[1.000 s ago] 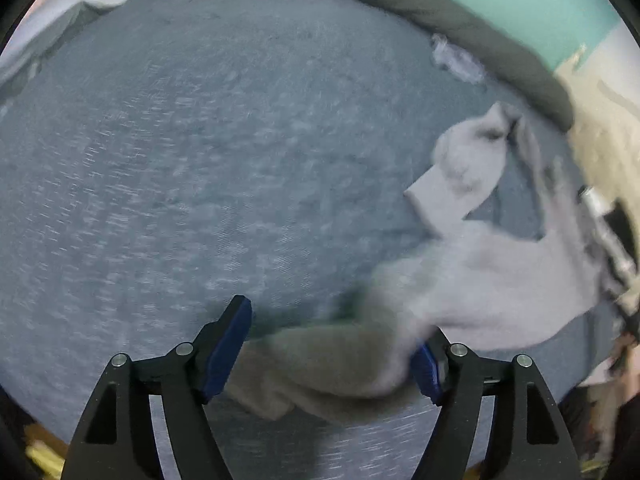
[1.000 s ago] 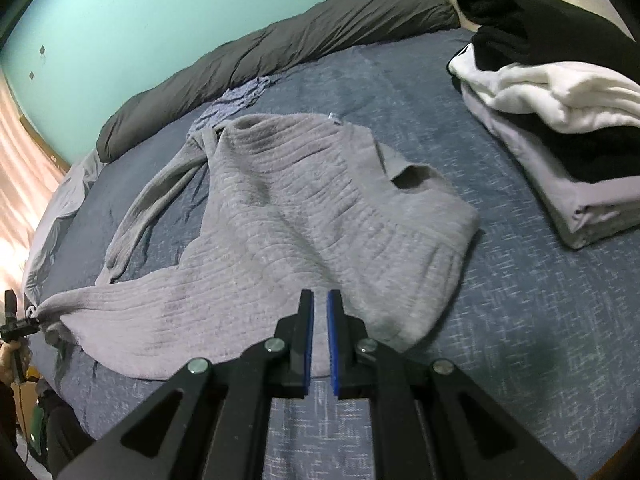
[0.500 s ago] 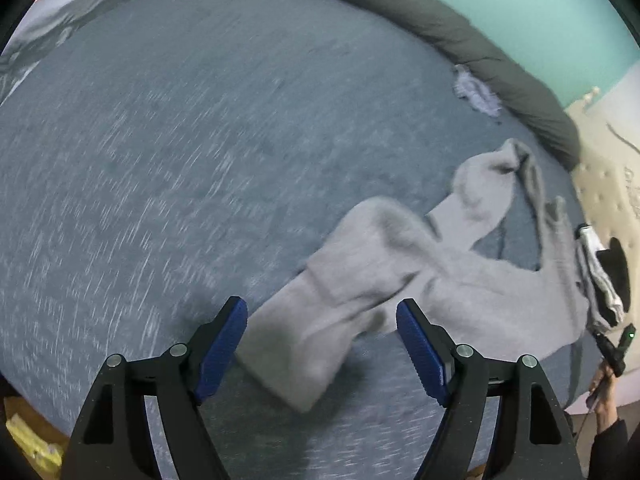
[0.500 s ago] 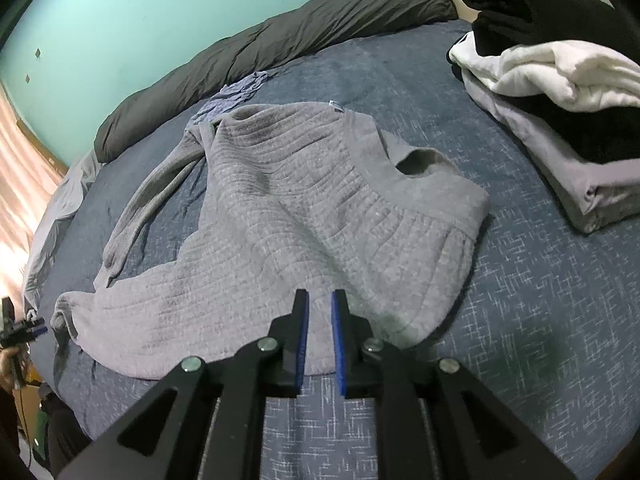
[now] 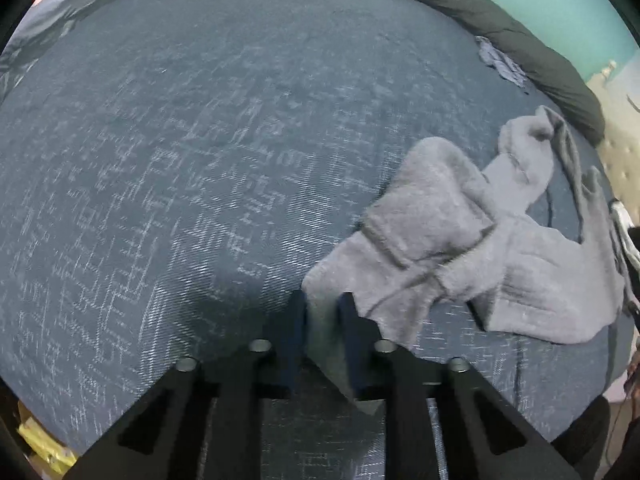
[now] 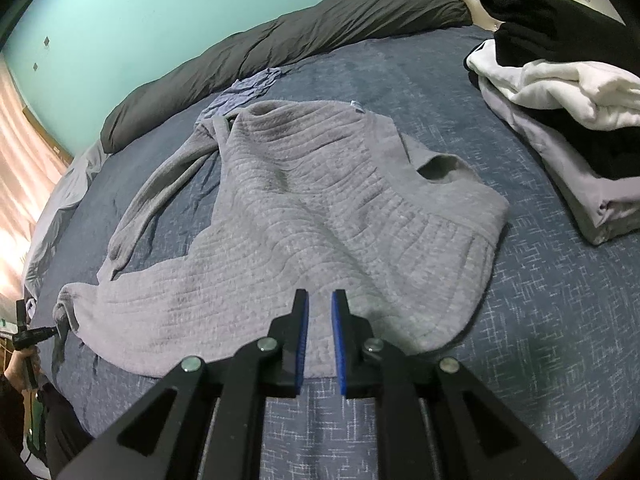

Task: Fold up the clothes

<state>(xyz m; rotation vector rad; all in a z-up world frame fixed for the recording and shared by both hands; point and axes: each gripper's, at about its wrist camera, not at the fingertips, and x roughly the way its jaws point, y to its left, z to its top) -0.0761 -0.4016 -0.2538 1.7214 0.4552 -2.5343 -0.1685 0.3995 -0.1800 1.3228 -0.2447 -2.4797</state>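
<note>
the blue bedspread (image 6: 560, 320) with its pale crosshatch print fills both of my views and carries everything else. along its far edge, against the teal wall (image 6: 160, 20), a dark grey duvet (image 6: 320, 24) lies rolled up in a long ridge. the grey ribbed sweater (image 6: 320, 200) is spread across the middle of the bed, neck opening toward the right side of my right wrist view, one sleeve trailing away toward the duvet, the other stretched toward the left edge of the bed. to its right, well apart from it, sits a stack of folded clothes (image 6: 560, 92) in black, white and light grey. a small crumpled blue-grey cloth (image 6: 248, 88) lies between the sweater and the duvet.

my left gripper (image 5: 322, 312) is clamped on the cuff end of the near sleeve (image 5: 420, 220), with grey fabric pinched between the two pads; beyond them the sleeve is doubled back over itself. my right gripper (image 6: 318, 320) hangs just over the sweater's near hem, its blue pads (image 6: 303, 340) close together with a narrow gap between them and nothing held.
</note>
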